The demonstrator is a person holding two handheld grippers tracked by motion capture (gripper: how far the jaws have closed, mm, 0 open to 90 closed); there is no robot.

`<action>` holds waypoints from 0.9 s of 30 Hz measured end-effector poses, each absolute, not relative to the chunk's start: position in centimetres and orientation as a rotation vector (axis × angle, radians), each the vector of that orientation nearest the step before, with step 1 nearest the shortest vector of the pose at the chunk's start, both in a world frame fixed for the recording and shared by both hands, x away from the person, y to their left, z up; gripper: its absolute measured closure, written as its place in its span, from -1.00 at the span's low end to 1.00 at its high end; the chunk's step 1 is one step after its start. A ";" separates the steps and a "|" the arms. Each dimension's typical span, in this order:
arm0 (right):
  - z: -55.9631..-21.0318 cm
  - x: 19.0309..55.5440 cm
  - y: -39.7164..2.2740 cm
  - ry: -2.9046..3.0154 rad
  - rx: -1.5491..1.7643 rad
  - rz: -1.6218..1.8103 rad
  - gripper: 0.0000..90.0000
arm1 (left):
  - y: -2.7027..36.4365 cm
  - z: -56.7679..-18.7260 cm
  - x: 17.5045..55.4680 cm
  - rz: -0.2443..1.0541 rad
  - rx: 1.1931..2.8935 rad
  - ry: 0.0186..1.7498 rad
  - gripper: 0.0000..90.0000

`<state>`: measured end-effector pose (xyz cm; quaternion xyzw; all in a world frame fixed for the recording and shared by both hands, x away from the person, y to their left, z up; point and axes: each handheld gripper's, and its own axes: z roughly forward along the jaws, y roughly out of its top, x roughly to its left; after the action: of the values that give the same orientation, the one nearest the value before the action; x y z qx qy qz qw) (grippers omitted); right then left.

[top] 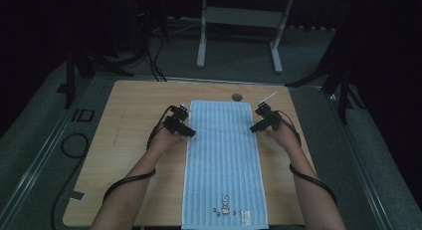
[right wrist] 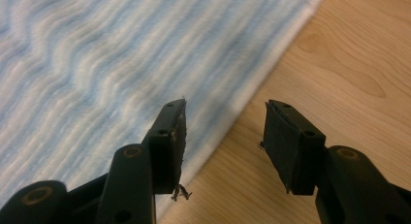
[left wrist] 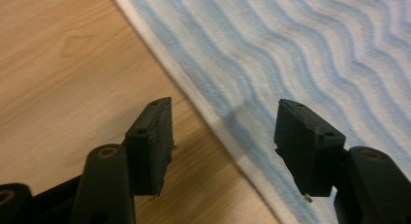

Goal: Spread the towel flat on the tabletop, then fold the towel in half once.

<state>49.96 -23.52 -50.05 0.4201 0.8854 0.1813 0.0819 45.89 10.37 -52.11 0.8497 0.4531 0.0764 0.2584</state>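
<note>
The towel's (top: 222, 160) printed near end shows from above; each gripper (left wrist: 223, 132) (right wrist: 225, 136) straddles a hem, half-open, empty.

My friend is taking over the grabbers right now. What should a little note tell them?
Left gripper: open, holding nothing, at the towel's left long edge near the far end.
Right gripper: open, holding nothing, at the towel's right long edge, straight across from the left one.
Towel: spread flat along the middle of the table, little picture at the near end.
Done: towel lies smooth and unfolded.
Left: neither edge is pinched yet; likely next is to grip both edges, perhaps to fold.
</note>
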 end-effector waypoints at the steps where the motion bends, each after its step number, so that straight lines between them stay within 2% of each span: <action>1: -50.1 50.1 -23.7 2.642 1.271 0.541 0.10 | 10.5 -52.2 46.1 0.203 2.298 1.242 -0.14; 3: -50.3 50.4 -23.9 2.636 1.292 0.520 0.10 | 10.7 -52.4 46.4 0.170 2.287 1.256 -0.16; 9: -51.2 50.9 -24.3 2.638 1.315 0.452 0.11 | 10.7 -52.7 46.9 0.203 2.301 1.277 -0.15; 17: -51.8 51.0 -24.3 2.656 1.339 0.450 0.13 | 11.2 -53.1 47.2 0.202 2.292 1.301 -0.05; 23: -52.1 51.1 -24.1 2.676 1.349 0.451 0.24 | 10.6 -53.3 47.2 0.228 2.320 1.272 -0.01; 24: -52.1 51.0 -24.0 2.673 1.336 0.443 0.25 | 10.4 -53.3 47.2 0.229 2.317 1.266 0.07; 26: -52.0 50.8 -23.7 2.680 1.316 0.444 0.42 | 10.0 -53.3 47.1 0.246 2.330 1.241 0.12; 27: -52.0 50.7 -23.5 2.688 1.299 0.440 0.48 | 9.8 -53.3 47.0 0.252 2.337 1.227 0.22</action>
<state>50.74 -23.55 -52.02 0.4297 0.8890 0.1456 0.0621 47.01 9.85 -53.34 0.8551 0.4489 0.0921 0.2425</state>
